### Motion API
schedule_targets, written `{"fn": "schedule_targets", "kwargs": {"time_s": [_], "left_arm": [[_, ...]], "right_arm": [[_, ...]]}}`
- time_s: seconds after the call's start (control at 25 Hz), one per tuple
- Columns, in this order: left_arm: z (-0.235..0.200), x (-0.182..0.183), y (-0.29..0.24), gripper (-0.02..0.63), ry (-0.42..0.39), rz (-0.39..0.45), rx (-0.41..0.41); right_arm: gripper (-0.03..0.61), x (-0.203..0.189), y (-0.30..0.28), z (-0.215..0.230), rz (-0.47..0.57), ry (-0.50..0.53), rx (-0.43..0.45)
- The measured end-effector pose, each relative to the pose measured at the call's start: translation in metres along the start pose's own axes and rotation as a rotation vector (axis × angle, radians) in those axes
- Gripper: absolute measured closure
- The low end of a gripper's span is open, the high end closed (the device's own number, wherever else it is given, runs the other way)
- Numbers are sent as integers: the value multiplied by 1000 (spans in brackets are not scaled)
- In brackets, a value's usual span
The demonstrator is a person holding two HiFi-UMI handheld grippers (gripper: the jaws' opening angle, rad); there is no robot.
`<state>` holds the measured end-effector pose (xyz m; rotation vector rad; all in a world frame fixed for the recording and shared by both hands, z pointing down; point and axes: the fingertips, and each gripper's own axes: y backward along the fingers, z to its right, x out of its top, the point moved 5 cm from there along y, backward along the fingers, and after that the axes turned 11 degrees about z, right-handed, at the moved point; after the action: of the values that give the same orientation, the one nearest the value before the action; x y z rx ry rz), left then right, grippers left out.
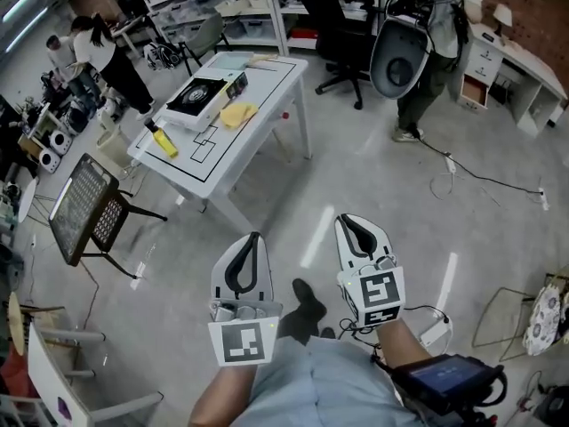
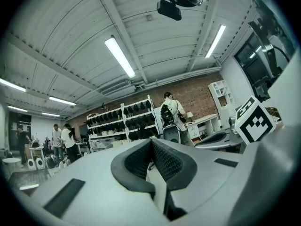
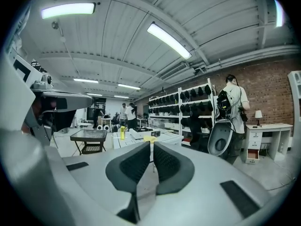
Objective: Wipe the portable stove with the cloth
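White table (image 1: 271,83) with portable stove (image 1: 200,96), yellow cloth (image 1: 238,114)

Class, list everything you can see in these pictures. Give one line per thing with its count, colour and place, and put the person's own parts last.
table: one, white, upper left of the head view
portable stove: one, black and silver, on the table's far side
cloth: one, yellow, on the table beside the stove
bottle: one, yellow, at the table's left edge
mesh chair: one, dark, left of the table
office chair: one, black, beyond the table
bystander: one, white top, far left
second bystander: one, light top, far right
left claw: one, white with black pads, shut and empty, over the floor
right claw: one, white with black pads, shut and empty, beside the left one
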<state>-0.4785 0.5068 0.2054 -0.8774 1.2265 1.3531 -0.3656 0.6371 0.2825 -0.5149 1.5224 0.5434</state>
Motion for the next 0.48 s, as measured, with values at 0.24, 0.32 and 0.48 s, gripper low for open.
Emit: {"fn": "schedule_targets", "kwargs": {"time_s": [0.24,0.32,0.48], "left_arm": [[-25,-48,-45,595,34,-43,24],[-36,-66,-68,595,46,-57,21],[-62,-101,-120,595,72,-99,31]], "right_arm": [[525,-36,-56,11,-61,-6,33],[525,-48,-82,18,-86,-8,38],[525,-69,-145,37,-129,-21,50]]}}
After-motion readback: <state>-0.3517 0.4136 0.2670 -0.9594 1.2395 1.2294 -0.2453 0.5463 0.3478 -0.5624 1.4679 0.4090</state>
